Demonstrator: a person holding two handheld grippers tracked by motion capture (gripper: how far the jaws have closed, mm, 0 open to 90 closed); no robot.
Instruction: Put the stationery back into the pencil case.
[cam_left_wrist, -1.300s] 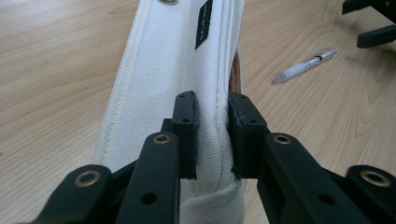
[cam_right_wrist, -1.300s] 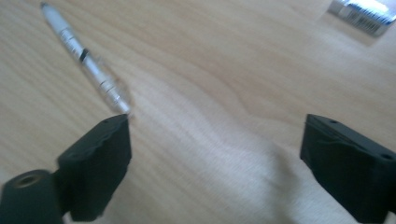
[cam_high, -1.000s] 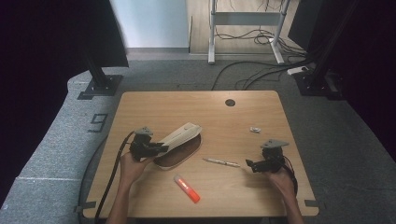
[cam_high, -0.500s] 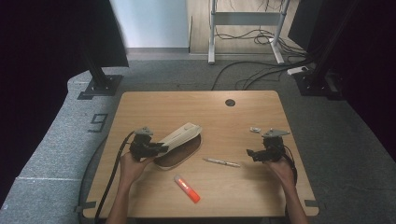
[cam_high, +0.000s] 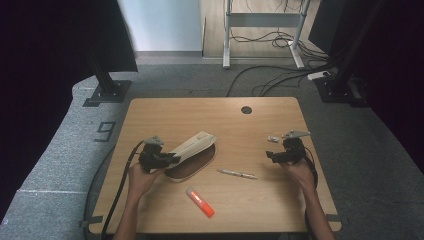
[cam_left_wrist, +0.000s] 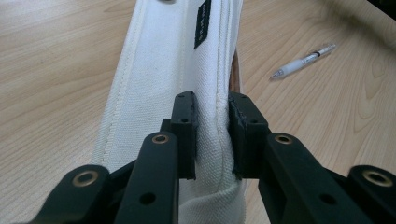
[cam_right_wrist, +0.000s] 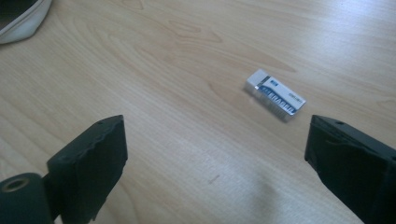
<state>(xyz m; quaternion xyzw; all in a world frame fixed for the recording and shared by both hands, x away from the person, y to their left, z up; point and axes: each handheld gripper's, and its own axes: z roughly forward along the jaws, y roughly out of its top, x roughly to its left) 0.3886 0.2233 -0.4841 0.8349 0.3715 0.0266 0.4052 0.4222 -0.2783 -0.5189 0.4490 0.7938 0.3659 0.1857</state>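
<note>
A cream canvas pencil case (cam_high: 192, 145) with a brown inside lies open left of the table's middle. My left gripper (cam_high: 167, 159) is shut on its near flap and holds that flap (cam_left_wrist: 187, 60) raised. A white pen (cam_high: 237, 174) lies just right of the case, also the pen (cam_left_wrist: 303, 60) beyond the jaws. An orange marker (cam_high: 200, 202) lies nearer the front edge. A small white eraser (cam_high: 273, 139) with a blue label sits at the right. My right gripper (cam_high: 270, 155) hovers open just short of it; the eraser (cam_right_wrist: 275, 94) lies ahead between the wide jaws.
The wooden table (cam_high: 165, 115) has a round cable hole (cam_high: 246, 109) near its far edge. A corner of the pencil case (cam_right_wrist: 21, 18) shows at the upper left of the right gripper view. Cables and stands cover the floor beyond the table.
My right gripper has moved away from the front edge toward the eraser. The left gripper and the pencil case have stayed put.
</note>
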